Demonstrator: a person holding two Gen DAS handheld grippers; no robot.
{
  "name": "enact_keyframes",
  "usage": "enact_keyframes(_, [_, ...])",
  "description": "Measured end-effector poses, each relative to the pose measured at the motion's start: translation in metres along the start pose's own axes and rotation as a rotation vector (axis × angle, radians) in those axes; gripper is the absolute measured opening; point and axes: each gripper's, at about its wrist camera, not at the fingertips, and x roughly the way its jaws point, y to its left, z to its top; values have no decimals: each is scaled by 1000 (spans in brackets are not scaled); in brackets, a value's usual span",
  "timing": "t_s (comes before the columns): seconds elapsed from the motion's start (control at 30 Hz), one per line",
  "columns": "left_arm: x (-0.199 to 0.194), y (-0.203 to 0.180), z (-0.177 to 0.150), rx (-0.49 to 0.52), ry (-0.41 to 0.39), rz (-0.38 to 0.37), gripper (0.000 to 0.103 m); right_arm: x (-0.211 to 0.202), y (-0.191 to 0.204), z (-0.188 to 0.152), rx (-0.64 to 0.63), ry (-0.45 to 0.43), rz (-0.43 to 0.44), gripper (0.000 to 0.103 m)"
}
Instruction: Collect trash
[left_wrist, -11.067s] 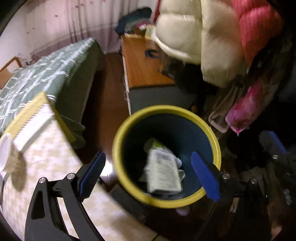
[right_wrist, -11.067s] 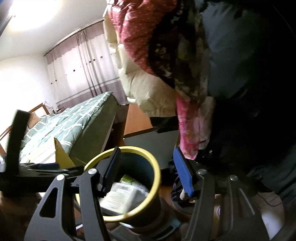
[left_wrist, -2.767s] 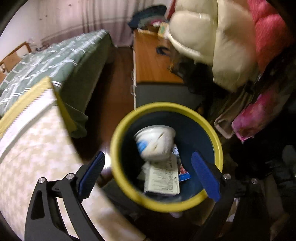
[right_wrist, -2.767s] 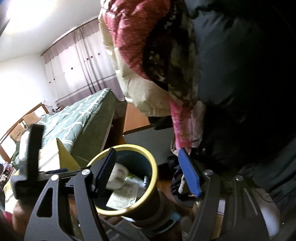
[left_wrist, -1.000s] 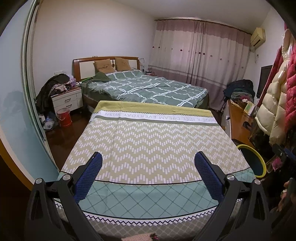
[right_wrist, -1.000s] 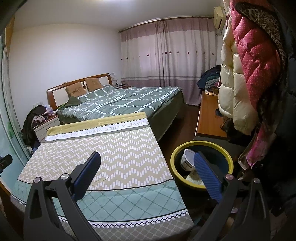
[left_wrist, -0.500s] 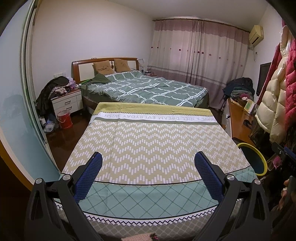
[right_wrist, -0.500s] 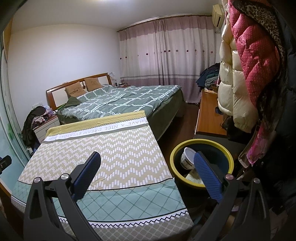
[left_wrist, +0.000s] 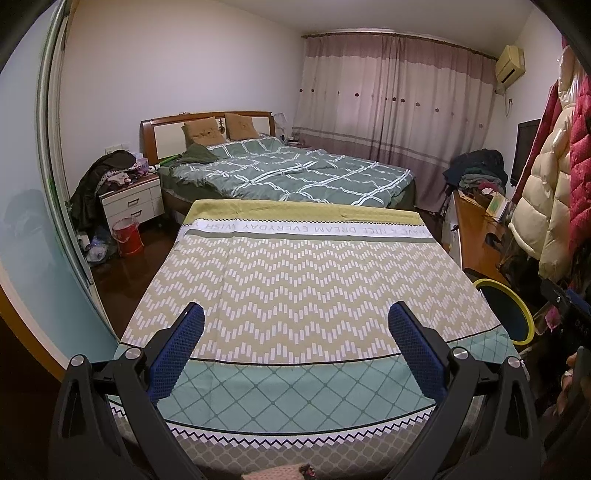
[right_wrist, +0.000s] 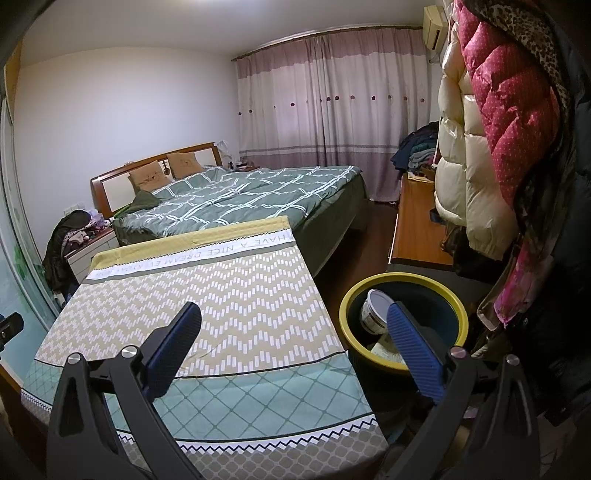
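The left gripper (left_wrist: 295, 325) hovers wide open and empty over the bare zigzag-patterned tablecloth (left_wrist: 295, 273). The right gripper (right_wrist: 293, 328) is equally spread and empty. The yellow-rimmed dark round trash bin (right_wrist: 402, 365), holding a white cup (right_wrist: 371, 312) and paper, stands off the table's right edge, nearest the right gripper.

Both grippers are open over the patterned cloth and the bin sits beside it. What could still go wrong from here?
1. The yellow-rimmed bin stands close to the table's corner; a swing of the open right gripper could knock it and spill the white cup and papers inside.
2. The hanging jackets crowd the bin's far side, so a gripper could snag them.
3. The tablecloth overhangs the near edge; the open left gripper could catch and drag it.
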Motion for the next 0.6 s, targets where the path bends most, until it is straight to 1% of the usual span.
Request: enact_keyframes(0.6, [1, -2, -2, 6, 9, -5, 98, 2, 0, -1, 1, 3, 0, 96])
